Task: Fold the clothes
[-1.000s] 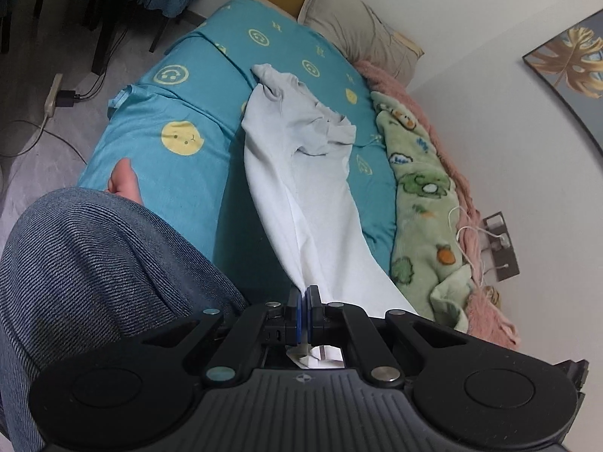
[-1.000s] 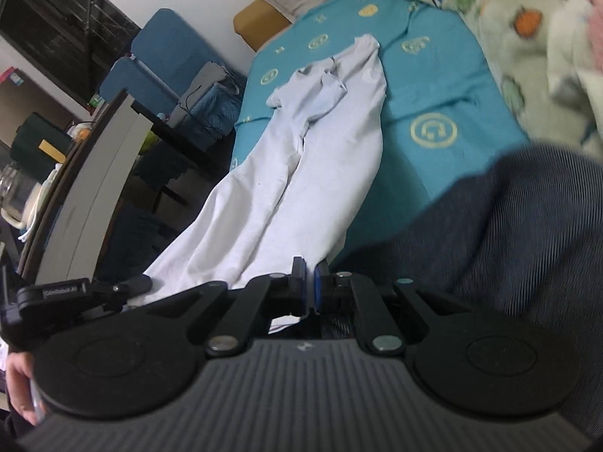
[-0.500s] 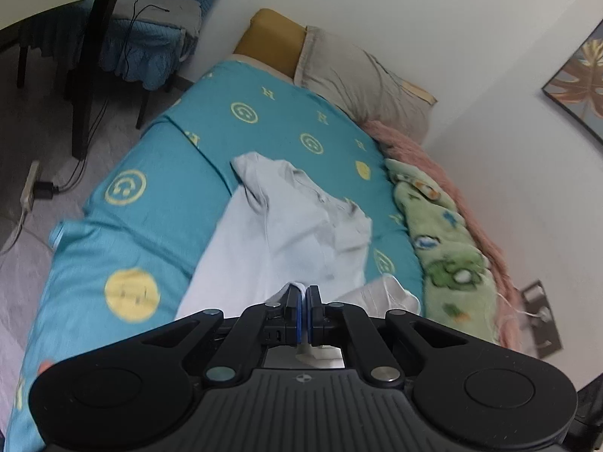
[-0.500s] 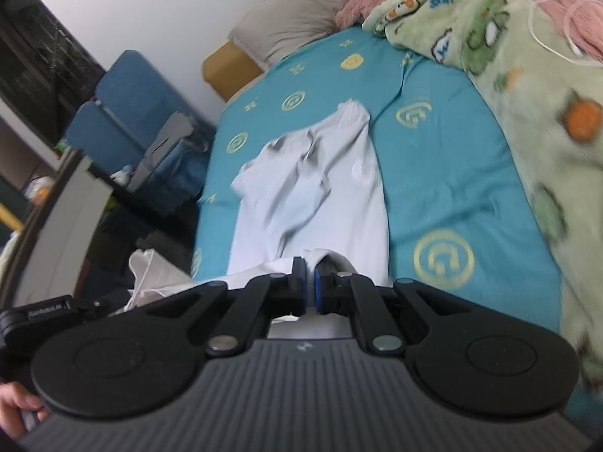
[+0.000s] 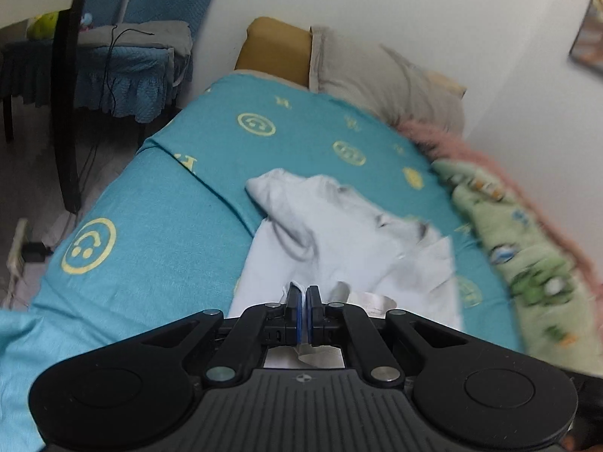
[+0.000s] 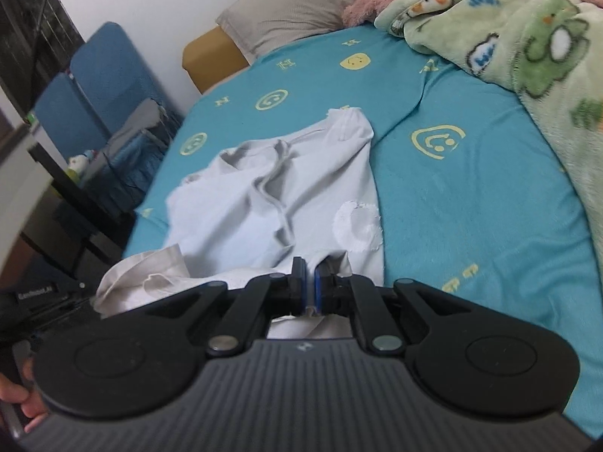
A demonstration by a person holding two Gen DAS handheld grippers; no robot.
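A white T-shirt (image 5: 339,241) lies on the teal bed sheet (image 5: 158,203), collar end toward the pillows, its near hem lifted and doubled over the body. My left gripper (image 5: 302,293) is shut on the shirt's hem. My right gripper (image 6: 309,269) is shut on the other hem corner of the same shirt (image 6: 264,196). A round white print (image 6: 358,226) shows on the fabric just ahead of the right gripper. The left gripper's body shows at the lower left of the right wrist view (image 6: 41,297).
A grey pillow (image 5: 388,75) and a mustard cushion (image 5: 275,51) lie at the bed's head. A green cartoon blanket (image 6: 527,45) and pink fleece (image 5: 490,162) line the wall side. A blue-covered chair (image 5: 128,75) and desk leg (image 5: 66,113) stand beside the bed.
Both grippers have carried the shirt's hem forward over the bed toward the collar, so the long hanging shirt now lies shortened and doubled. My knee has left both views.
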